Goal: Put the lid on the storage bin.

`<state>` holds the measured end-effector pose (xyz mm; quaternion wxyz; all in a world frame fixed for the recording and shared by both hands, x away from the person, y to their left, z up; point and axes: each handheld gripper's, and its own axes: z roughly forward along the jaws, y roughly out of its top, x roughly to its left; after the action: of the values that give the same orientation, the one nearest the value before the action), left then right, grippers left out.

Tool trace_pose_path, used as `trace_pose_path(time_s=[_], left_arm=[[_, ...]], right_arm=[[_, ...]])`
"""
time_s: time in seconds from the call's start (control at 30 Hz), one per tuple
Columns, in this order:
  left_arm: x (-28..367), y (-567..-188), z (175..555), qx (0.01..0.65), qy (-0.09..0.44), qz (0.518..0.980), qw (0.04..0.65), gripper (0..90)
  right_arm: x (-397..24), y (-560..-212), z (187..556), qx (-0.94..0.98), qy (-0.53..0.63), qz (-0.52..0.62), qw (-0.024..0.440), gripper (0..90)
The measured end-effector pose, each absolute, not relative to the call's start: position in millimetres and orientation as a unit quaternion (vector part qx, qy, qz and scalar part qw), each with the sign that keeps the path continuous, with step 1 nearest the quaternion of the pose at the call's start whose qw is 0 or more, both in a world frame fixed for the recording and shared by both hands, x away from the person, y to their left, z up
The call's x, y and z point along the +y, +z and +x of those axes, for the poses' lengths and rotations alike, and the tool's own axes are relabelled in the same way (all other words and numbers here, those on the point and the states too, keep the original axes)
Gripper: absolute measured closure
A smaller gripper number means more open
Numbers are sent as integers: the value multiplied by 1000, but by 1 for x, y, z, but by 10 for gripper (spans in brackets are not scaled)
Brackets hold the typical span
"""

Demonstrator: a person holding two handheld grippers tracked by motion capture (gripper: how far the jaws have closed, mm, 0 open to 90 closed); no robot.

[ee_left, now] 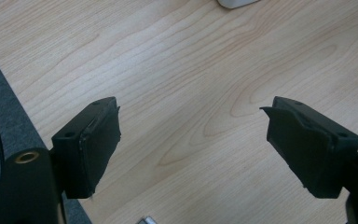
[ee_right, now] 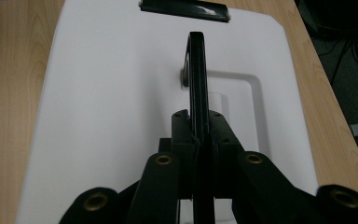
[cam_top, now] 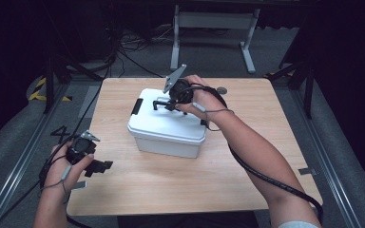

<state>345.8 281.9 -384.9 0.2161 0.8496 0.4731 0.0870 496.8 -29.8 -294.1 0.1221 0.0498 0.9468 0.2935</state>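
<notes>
- Jaws of the left gripper (cam_top: 96,167) stand wide apart above bare tabletop near the left edge; those of the right gripper (ee_right: 199,126) are clamped on the raised black handle (ee_right: 197,70).
- Light wooden table (cam_top: 247,142) stands on grey floor in a dark room.
- One white lidded plastic box (cam_top: 166,124) sits at the table's centre, a black latch (cam_top: 137,107) at its left end.

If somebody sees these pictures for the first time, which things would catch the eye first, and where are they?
The white box with a lid stands out most, in the middle of the wooden table. Next is the right gripper above the lid, its jaws shut on the box's raised black handle. The left gripper waits open over the table's near left edge, holding nothing.
</notes>
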Motion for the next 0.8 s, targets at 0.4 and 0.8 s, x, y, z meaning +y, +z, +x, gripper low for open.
trace_pose_path(time_s=[0.4,0.8], left_arm=[[281,-385,346,473,87,850,215,177],[282,-384,346,470,89,852,216,176]], right_arm=[[-28,-299,498,948,285,49,134,822],[-24,-304,496,953,258,37,152,837]])
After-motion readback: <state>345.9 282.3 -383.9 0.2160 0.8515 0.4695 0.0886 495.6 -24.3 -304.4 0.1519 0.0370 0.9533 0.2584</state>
